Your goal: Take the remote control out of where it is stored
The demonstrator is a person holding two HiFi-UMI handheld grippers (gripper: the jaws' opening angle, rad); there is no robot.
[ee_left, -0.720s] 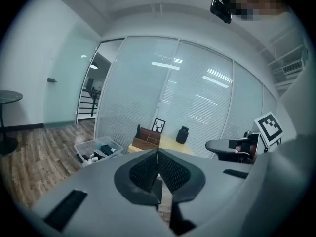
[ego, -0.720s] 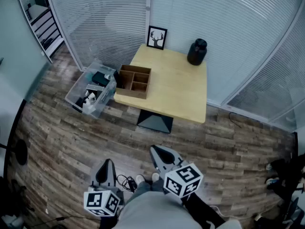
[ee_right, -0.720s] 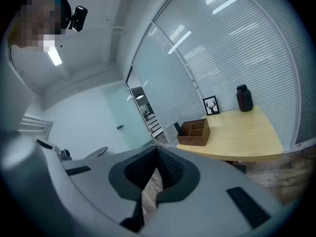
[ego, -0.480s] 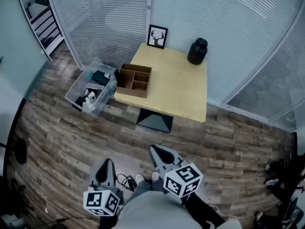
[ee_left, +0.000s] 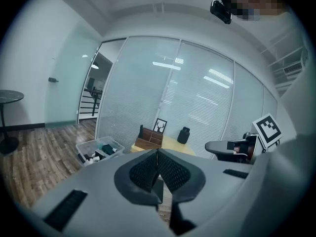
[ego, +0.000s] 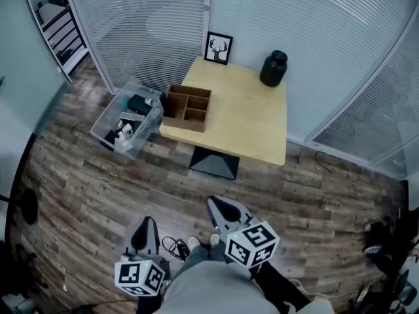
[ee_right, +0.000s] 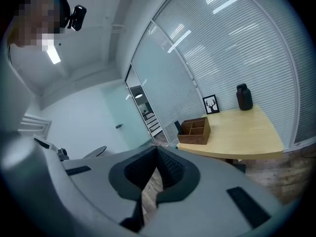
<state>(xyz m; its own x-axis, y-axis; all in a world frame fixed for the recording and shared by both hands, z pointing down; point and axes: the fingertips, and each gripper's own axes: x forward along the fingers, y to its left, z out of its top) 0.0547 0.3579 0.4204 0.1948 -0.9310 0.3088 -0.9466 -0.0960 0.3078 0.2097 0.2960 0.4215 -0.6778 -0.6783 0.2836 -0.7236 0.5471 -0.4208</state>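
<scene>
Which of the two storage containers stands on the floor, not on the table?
The clear plastic bin, left of the table in the head view. The other, a brown wooden box with compartments, sits on the tabletop.

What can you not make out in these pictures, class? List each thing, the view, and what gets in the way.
- The remote control: no view shows it for sure; the dark upright piece at the end of the wooden organizer, right gripper view, is too small to name.
- Contents of the clear bin: head view, too small.
- Organizer compartments: gripper views, its own walls hide them.
- The shelf unit: head view, cut off by the edge.
</scene>
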